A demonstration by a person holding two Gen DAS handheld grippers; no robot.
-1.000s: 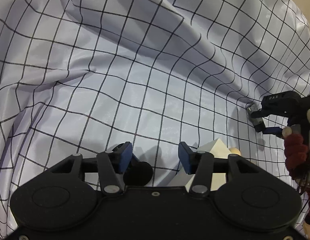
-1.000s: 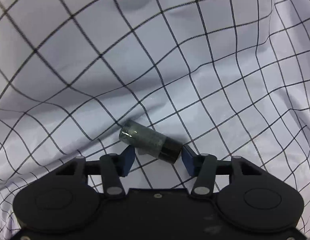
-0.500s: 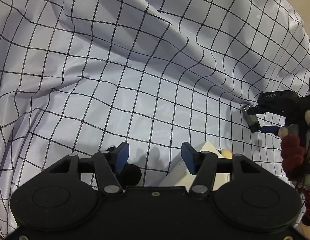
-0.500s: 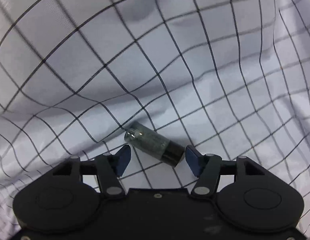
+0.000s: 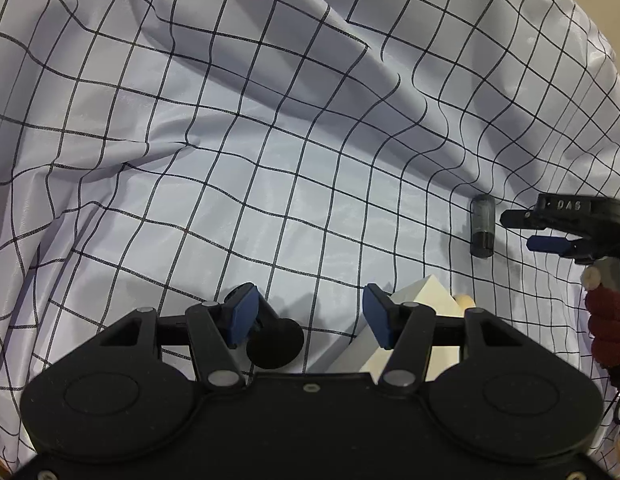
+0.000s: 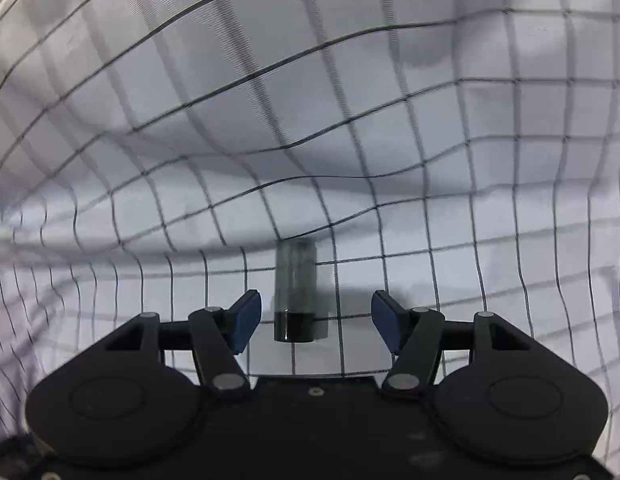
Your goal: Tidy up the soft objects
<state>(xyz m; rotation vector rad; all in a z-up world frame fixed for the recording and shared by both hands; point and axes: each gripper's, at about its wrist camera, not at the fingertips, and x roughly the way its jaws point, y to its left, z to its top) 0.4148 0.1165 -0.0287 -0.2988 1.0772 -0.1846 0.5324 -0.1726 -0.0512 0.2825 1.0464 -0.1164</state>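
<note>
A crumpled white cloth with a black grid [image 5: 270, 140] fills both views. On it lies a small dark translucent cylinder [image 6: 296, 292] with a black end. My right gripper [image 6: 316, 320] stands open just above it. The cylinder lies between the blue pads, which do not touch it. From the left wrist view the cylinder [image 5: 482, 226] lies just left of my right gripper [image 5: 518, 230]. My left gripper [image 5: 310, 316] is open over the cloth with nothing between its pads. A black round object [image 5: 274, 344] sits by its left finger, and a white block [image 5: 424, 304] lies under its right finger.
A dark red knitted cord [image 5: 606, 328] hangs at the right edge beside the right gripper. Deep folds of the cloth [image 5: 342, 40] rise at the back. A small pale wooden piece [image 5: 464, 302] pokes out behind the white block.
The right gripper's jaws opened and let go of the cylinder, which now lies on the cloth. The gripper rolled and lifted slightly. The left gripper's jaws widened a little.
</note>
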